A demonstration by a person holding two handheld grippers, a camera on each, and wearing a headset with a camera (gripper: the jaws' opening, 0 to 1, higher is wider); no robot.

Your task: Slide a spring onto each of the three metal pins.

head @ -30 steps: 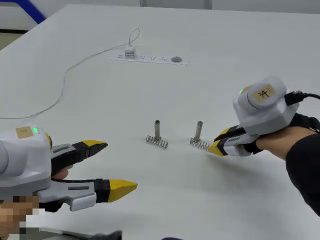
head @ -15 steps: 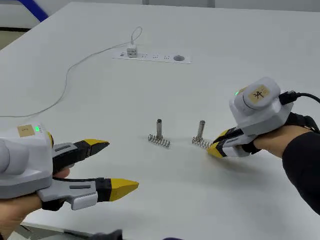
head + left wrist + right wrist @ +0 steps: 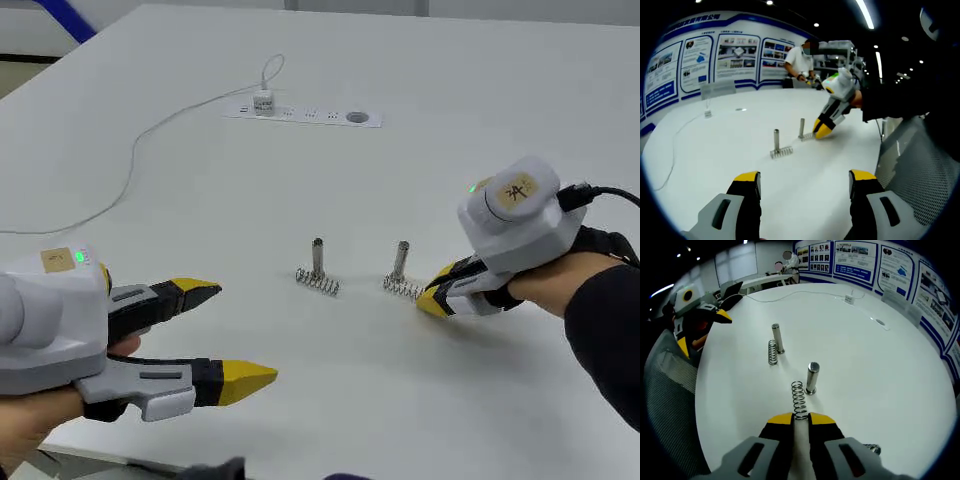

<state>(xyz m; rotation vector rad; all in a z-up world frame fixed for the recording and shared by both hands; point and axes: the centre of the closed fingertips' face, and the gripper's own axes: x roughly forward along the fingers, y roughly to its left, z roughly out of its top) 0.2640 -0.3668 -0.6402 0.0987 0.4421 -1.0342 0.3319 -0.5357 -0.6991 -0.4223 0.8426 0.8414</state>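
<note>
Two metal pins stand upright on the white table, the left pin (image 3: 317,254) and the right pin (image 3: 401,258). A spring (image 3: 317,282) lies at the left pin's foot. Another spring (image 3: 402,288) lies at the right pin's foot, also seen as the near spring (image 3: 798,399) beside the near pin (image 3: 812,377). My right gripper (image 3: 431,299) rests low on the table, shut on that spring's near end (image 3: 800,416). My left gripper (image 3: 243,332) hovers open at the front left with nothing between its jaws. Ahead of it stand both pins (image 3: 776,140) (image 3: 802,127).
A white power strip (image 3: 300,115) with a plugged-in charger (image 3: 263,101) lies at the back, its cable (image 3: 140,145) trailing left. A small spring-like piece (image 3: 871,449) lies by my right gripper. The table's front edge runs under my left gripper. People stand at a far bench (image 3: 800,60).
The head camera shifted a little. My right gripper stays at the end of the right spring; my left gripper stays open in place.
</note>
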